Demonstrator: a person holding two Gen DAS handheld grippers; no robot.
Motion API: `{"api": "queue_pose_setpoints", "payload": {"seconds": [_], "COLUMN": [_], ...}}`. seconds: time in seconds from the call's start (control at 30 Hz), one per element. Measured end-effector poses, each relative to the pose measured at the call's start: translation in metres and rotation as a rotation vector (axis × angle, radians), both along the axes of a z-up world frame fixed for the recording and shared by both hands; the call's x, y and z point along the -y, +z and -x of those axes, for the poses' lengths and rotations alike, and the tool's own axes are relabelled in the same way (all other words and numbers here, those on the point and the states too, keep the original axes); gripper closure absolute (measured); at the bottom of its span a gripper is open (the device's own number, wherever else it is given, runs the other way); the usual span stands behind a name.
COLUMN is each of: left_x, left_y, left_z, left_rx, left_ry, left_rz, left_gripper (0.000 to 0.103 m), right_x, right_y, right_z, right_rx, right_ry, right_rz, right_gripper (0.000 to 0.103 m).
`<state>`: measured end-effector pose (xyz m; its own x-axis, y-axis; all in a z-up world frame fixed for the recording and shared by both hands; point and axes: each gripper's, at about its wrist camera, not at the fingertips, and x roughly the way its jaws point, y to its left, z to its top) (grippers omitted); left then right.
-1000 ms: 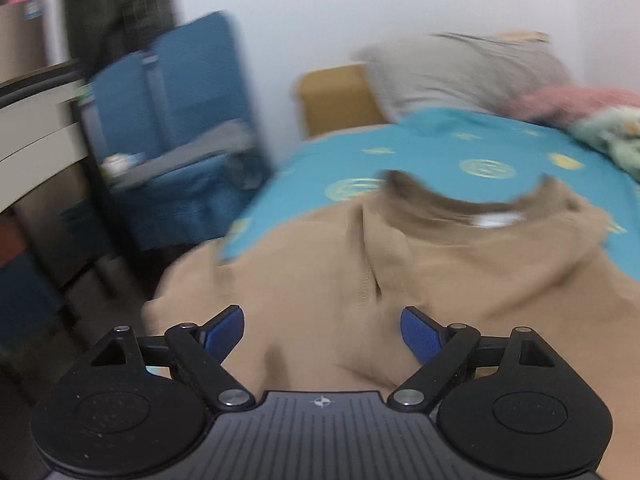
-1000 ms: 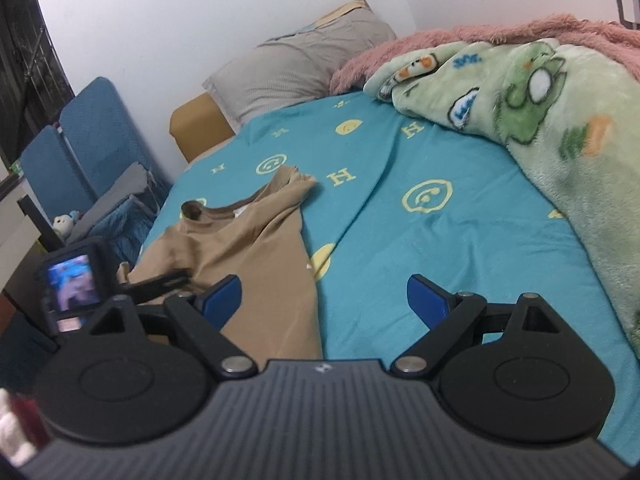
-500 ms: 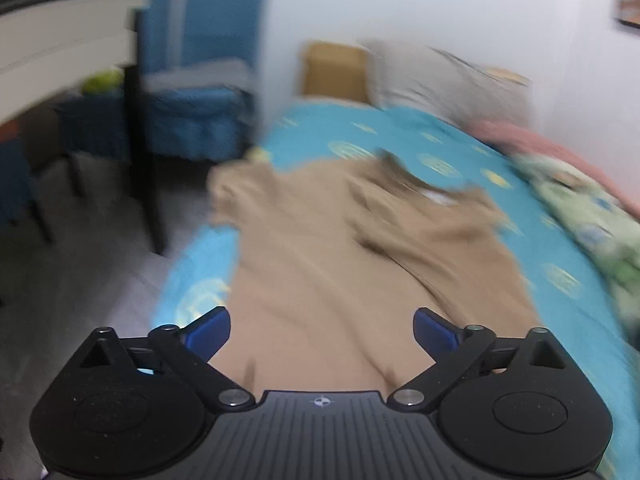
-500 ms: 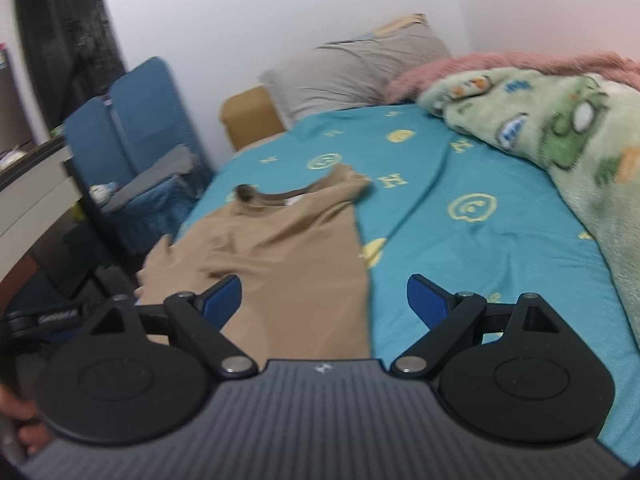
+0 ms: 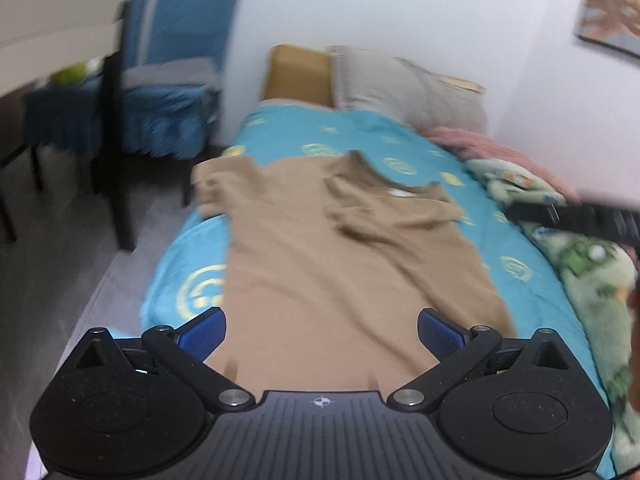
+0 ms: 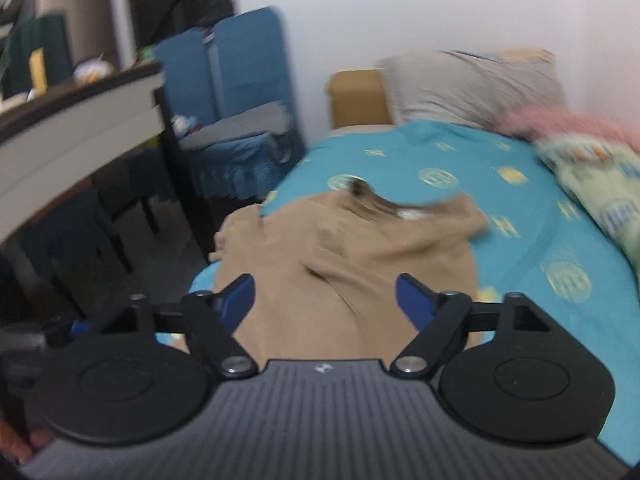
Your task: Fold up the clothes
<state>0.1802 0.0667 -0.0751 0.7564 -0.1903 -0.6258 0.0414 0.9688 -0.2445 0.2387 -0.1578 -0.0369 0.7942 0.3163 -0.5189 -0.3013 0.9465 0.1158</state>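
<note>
While you've got both tools hanging over the foot end, the bed [image 5: 404, 142] with its teal sheet is your whole workspace, and the tan shirt [image 5: 320, 256] lies lengthwise on it, collar toward the pillow [image 5: 408, 88]. Looks like you're between folds: the shirt's right side seems flopped in over the body, while its left sleeve [image 5: 216, 184] hangs near the mattress edge. Next move probably means pinching that sleeve or the hem and carrying it across without dragging everything off the side. The green blanket [image 5: 580, 248] crowds the far side, and the blue chair [image 5: 176, 72] sits close by. Your left gripper [image 5: 322, 334] is spread wide with nothing in it, and the right gripper [image 6: 325, 300] is too.
</note>
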Motion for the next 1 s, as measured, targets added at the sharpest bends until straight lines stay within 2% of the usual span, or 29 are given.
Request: {"api": "queue_pose_setpoints", "payload": {"seconds": [0.17, 0.27, 0.37, 0.43, 0.47, 0.5, 0.53, 0.63, 0.67, 0.7, 0.77, 0.87, 1.0], "left_x": [-0.045, -0.061, -0.071, -0.077, -0.08, -0.082, -0.084, -0.085, -0.084, -0.084, -0.085, -0.087, -0.084], "left_y": [-0.03, -0.049, -0.065, -0.076, -0.079, -0.082, -0.084, -0.085, -0.086, -0.086, -0.087, -0.085, -0.075], "left_z": [-0.016, -0.031, -0.042, -0.049, -0.051, -0.053, -0.055, -0.056, -0.056, -0.056, -0.056, -0.054, -0.044], "left_rx": [-0.078, -0.116, -0.134, -0.155, -0.162, -0.168, -0.167, -0.151, -0.149, -0.147, -0.14, -0.111, -0.042], "left_ry": [0.109, 0.172, 0.229, 0.257, 0.267, 0.277, 0.279, 0.268, 0.265, 0.262, 0.261, 0.26, 0.25], "left_rz": [0.055, 0.086, 0.058, 0.062, 0.072, 0.083, 0.087, 0.059, 0.065, 0.074, 0.092, 0.123, 0.159], "left_gripper": [0.0, 0.001, 0.001, 0.001, 0.001, 0.001, 0.001, 0.001, 0.001, 0.001, 0.001, 0.001, 0.001], "right_x": [-0.097, -0.164, -0.23, -0.268, -0.284, -0.297, -0.307, -0.323, -0.326, -0.326, -0.323, -0.306, -0.274], "right_y": [-0.001, -0.018, -0.05, -0.075, -0.087, -0.099, -0.108, -0.131, -0.137, -0.144, -0.151, -0.139, -0.093], "right_z": [-0.1, -0.155, -0.2, -0.223, -0.234, -0.244, -0.253, -0.266, -0.271, -0.273, -0.28, -0.28, -0.266], "right_rx": [-0.064, -0.109, -0.163, -0.171, -0.182, -0.196, -0.204, -0.17, -0.165, -0.162, -0.167, -0.124, -0.024], "right_ry": [0.169, 0.261, 0.305, 0.302, 0.298, 0.293, 0.29, 0.262, 0.248, 0.228, 0.185, 0.156, 0.113], "right_rz": [0.021, 0.049, 0.106, 0.19, 0.227, 0.259, 0.278, 0.343, 0.365, 0.391, 0.427, 0.379, 0.301], "right_gripper": [0.025, 0.029, 0.03, 0.032, 0.043, 0.048, 0.048, 0.051, 0.061, 0.078, 0.095, 0.098, 0.099]}}
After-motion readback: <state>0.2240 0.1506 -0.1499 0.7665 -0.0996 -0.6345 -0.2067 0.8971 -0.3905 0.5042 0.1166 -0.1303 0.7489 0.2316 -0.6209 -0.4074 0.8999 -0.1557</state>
